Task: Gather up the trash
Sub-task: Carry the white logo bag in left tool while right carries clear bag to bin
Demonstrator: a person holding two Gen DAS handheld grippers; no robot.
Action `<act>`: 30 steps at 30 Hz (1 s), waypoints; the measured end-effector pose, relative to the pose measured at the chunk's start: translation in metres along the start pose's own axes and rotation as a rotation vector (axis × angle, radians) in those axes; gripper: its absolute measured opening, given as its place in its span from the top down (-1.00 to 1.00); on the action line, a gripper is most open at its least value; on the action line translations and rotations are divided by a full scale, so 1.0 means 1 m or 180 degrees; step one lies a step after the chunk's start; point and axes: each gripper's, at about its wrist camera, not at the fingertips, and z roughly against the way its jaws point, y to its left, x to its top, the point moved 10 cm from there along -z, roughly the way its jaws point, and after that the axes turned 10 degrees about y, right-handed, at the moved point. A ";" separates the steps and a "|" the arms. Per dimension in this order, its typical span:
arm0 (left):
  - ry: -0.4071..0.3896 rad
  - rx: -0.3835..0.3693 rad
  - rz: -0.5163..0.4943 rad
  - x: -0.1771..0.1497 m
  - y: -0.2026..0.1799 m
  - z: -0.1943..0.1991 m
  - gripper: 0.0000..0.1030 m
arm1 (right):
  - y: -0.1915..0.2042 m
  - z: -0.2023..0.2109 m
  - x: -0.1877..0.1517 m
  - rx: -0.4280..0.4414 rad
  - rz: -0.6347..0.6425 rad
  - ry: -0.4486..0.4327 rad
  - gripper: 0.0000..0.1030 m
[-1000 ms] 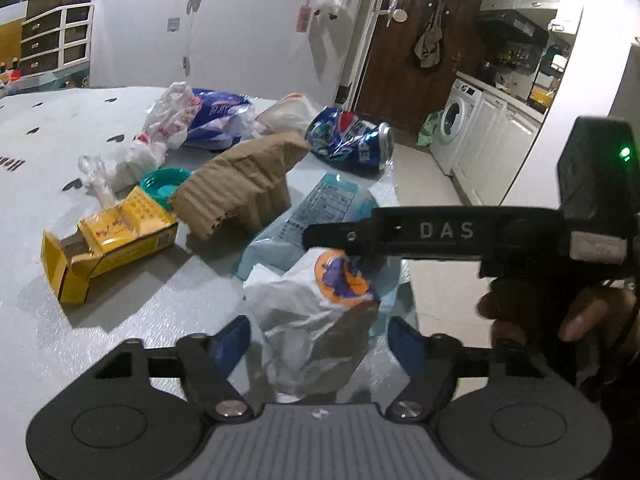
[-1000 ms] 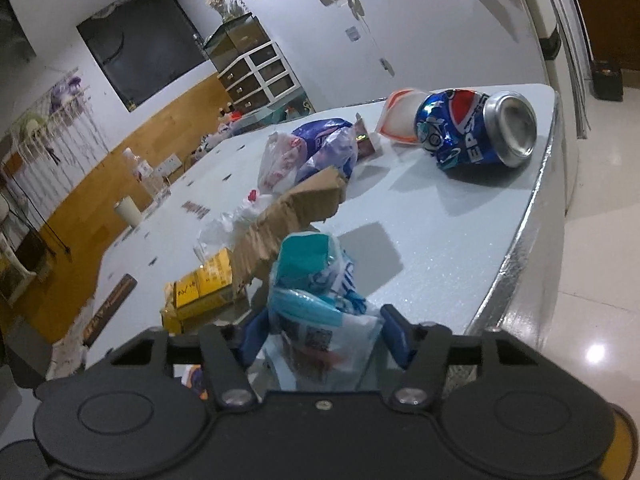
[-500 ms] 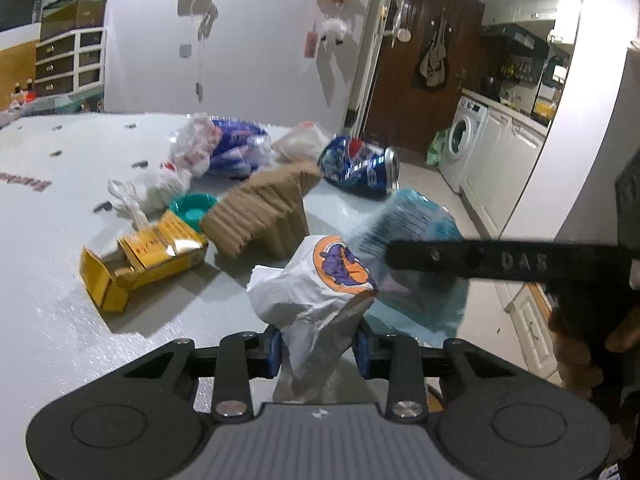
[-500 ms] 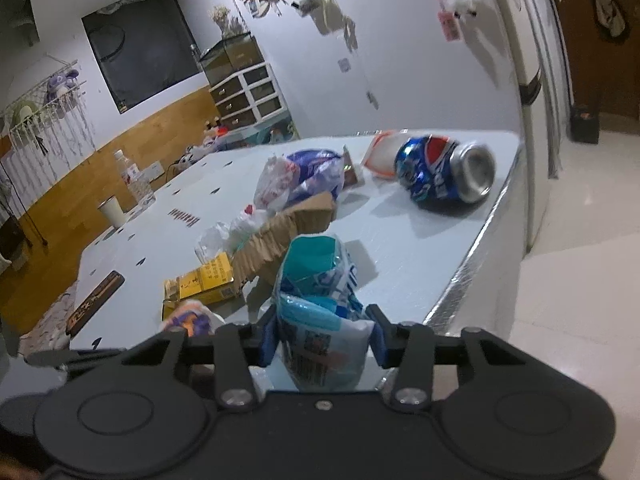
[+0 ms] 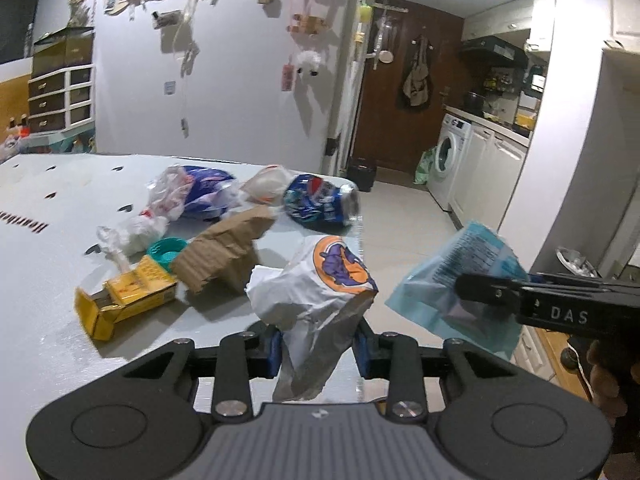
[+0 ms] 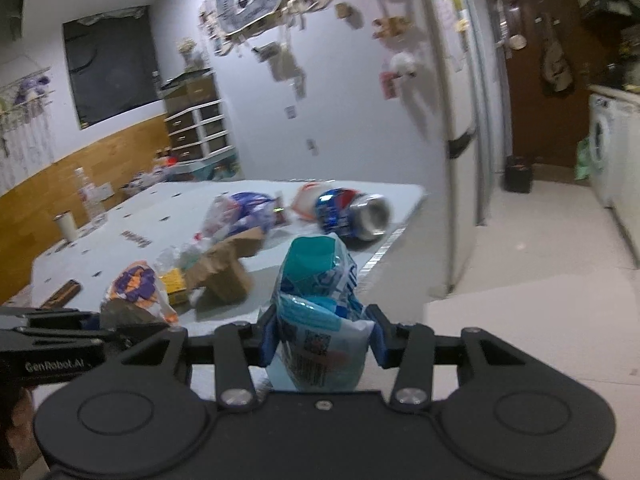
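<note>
Pale grey surface [image 5: 48, 280] in a kitchen-side room: one crushed blue can [image 5: 320, 202], one torn corrugated cardboard piece [image 5: 224, 256], one yellow carton [image 5: 124, 300]. Left gripper [image 5: 316, 350] clamps a crumpled white wrapper [image 5: 316, 300], raised off it; right gripper [image 6: 320, 338] clamps a glossy blue packet [image 6: 320, 312].

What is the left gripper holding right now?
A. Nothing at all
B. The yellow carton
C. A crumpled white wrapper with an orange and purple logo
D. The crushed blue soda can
C: the left gripper is closed on the crumpled white wrapper and holds it above the table, while the soda can and the yellow carton lie on the table.
</note>
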 end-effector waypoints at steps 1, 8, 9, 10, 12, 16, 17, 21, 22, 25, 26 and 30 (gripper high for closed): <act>0.0011 -0.0007 -0.0033 0.000 -0.007 -0.001 0.31 | -0.006 0.008 -0.002 -0.0071 -0.0001 -0.0020 0.11; 0.0056 -0.0143 -0.0217 0.001 -0.057 -0.012 0.31 | -0.047 0.052 -0.020 -0.0426 -0.0080 -0.0094 0.11; 0.0068 -0.0167 -0.0240 0.000 -0.064 -0.014 0.31 | -0.054 0.057 -0.023 -0.0486 -0.0096 -0.0094 0.11; 0.0084 -0.0190 -0.0262 -0.001 -0.071 -0.017 0.31 | -0.062 0.063 -0.026 -0.0555 -0.0111 -0.0092 0.11; 0.0115 -0.0236 -0.0299 -0.002 -0.085 -0.023 0.31 | -0.075 0.071 -0.031 -0.0655 -0.0132 -0.0089 0.11; 0.0187 -0.0313 -0.0378 -0.005 -0.110 -0.036 0.31 | -0.099 0.082 -0.041 -0.0885 -0.0167 -0.0058 0.11; 0.0204 -0.0325 -0.0407 -0.006 -0.115 -0.040 0.31 | -0.106 0.083 -0.044 -0.0959 -0.0173 -0.0038 0.11; 0.0253 -0.0348 -0.0505 -0.006 -0.136 -0.054 0.31 | -0.125 0.087 -0.053 -0.1139 -0.0187 0.0028 0.10; 0.0265 -0.0354 -0.0521 -0.005 -0.141 -0.059 0.31 | -0.131 0.087 -0.054 -0.1185 -0.0191 0.0043 0.10; 0.0307 -0.0364 -0.0581 -0.002 -0.156 -0.074 0.31 | -0.148 0.087 -0.055 -0.1275 -0.0242 0.0067 0.10; 0.0316 -0.0368 -0.0608 -0.001 -0.161 -0.079 0.31 | -0.153 0.087 -0.055 -0.1301 -0.0267 0.0069 0.10; 0.0358 -0.0385 -0.0652 0.004 -0.178 -0.104 0.31 | -0.173 0.081 -0.058 -0.1333 -0.0409 0.0041 0.10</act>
